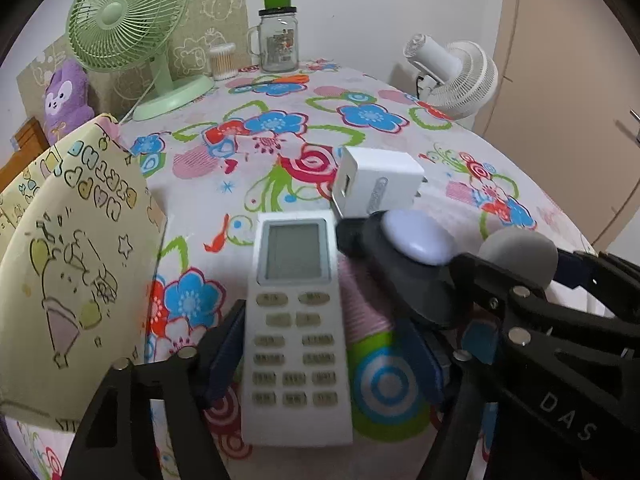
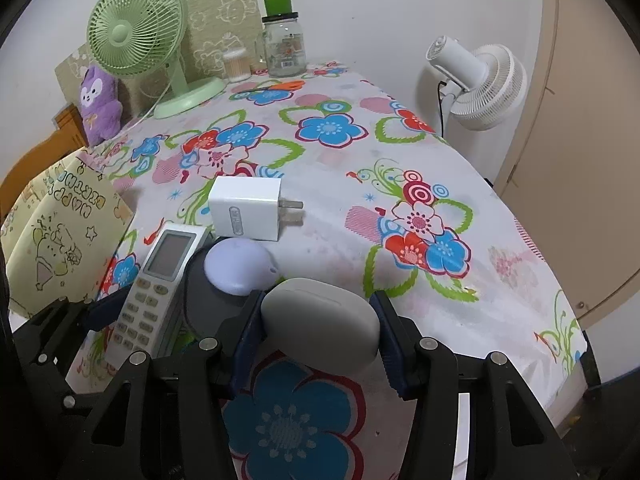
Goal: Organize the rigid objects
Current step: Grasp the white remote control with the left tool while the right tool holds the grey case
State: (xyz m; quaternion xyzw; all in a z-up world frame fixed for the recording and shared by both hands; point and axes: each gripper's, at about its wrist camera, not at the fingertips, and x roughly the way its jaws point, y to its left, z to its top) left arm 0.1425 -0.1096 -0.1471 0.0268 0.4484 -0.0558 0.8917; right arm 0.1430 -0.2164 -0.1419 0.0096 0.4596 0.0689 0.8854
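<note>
A white remote control (image 1: pixel 294 320) lies on the flowered tablecloth between the fingers of my left gripper (image 1: pixel 324 356); the jaws stand open around it, with a gap on the right side. It also shows in the right wrist view (image 2: pixel 156 292). My right gripper (image 2: pixel 316 344) is shut on a grey oval earbud case (image 2: pixel 320 324), also seen in the left wrist view (image 1: pixel 520 252). A pale lilac oval case (image 2: pixel 238 266) rests on a dark pad (image 2: pixel 212 304) beside it. A white USB charger (image 2: pixel 246 212) lies just beyond.
A yellow birthday gift bag (image 1: pixel 76 272) stands at the left. A green desk fan (image 1: pixel 128 36), a glass jar (image 1: pixel 280 40), cotton swabs (image 1: pixel 222 62) and orange scissors (image 1: pixel 280 80) sit at the back. A white fan (image 2: pixel 480 84) stands past the table's right edge.
</note>
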